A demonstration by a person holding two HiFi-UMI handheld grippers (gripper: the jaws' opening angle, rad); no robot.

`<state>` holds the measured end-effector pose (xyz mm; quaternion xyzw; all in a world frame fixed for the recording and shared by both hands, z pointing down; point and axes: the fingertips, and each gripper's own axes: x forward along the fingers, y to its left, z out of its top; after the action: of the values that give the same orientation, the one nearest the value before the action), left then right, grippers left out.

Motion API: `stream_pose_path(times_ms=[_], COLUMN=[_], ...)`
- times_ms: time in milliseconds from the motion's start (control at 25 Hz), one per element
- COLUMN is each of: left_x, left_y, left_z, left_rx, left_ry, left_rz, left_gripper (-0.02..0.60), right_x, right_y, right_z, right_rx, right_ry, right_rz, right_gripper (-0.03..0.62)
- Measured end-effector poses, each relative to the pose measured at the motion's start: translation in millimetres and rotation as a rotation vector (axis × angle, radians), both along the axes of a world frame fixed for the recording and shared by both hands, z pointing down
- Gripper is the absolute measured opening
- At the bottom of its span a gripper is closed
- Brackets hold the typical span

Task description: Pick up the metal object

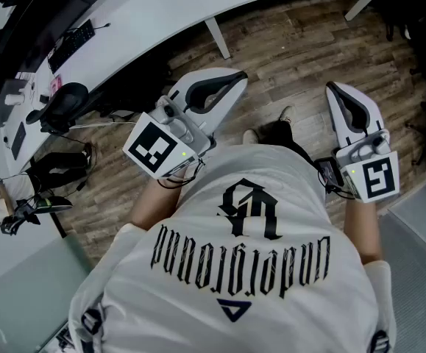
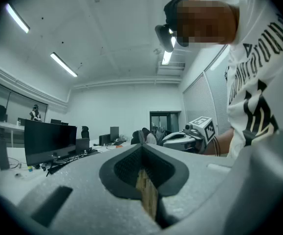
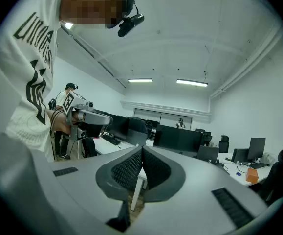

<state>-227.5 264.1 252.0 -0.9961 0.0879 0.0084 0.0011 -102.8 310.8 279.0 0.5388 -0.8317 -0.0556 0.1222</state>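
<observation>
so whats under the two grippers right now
Wood floor lies under the left gripper and right gripper, with a shoe tip between them. Nothing else shows there. The white shirt covers the floor nearer the person.

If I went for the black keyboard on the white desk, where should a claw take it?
Probably take the keyboard across its short width near the middle, coming from above: it lies flat on the desk, long and thin.
</observation>
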Motion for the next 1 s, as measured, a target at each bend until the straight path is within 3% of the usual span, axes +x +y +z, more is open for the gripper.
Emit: stream_pose_path(times_ms=[560,1000], left_x=[17.3,66.9], left_y=[-13.6,-50.2], left_z=[3.2,14.8], left_rx=[-0.021,-0.062], left_ry=[-0.009,-0.031], left_rz=[0.004,-0.006], left_gripper=[0.015,0.015], right_x=[14.9,64.2], right_y=[-20.4,-57.4], right_z=[-2.0,8.9], right_rx=[-0.010,-0.039], right_ry=[-0.030,-0.062], right_rz=[0.012,0.014], right_gripper=[0.015,0.015])
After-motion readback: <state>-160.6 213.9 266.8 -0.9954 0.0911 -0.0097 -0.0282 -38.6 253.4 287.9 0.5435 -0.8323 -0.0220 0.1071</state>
